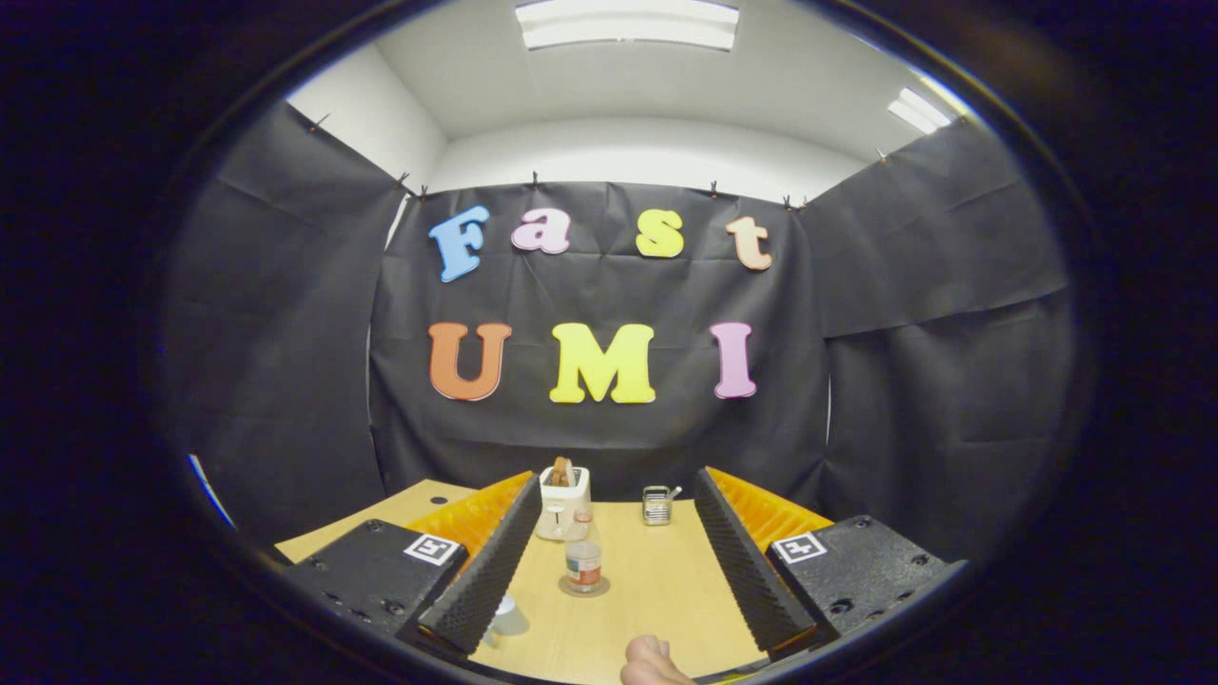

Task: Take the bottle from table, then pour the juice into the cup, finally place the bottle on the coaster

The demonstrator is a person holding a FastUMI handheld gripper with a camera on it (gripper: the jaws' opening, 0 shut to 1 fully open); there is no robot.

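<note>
A small clear bottle [583,561] with a red and white label stands upright on a round brown coaster [583,590] on the wooden table [657,590]. It lies between my fingers in the view, nearer the left one, with a gap on both sides. My gripper [617,485] is open wide and holds nothing. A pale translucent cup [507,618] stands close to me beside the left finger [485,571], which partly covers it. The right finger [742,561] is well apart from the bottle.
A white toaster [563,504] with bread in it stands at the table's far edge behind the bottle. A small metal holder [657,505] sits to its right. Part of a person's hand [652,663] shows nearest to me, between the fingers.
</note>
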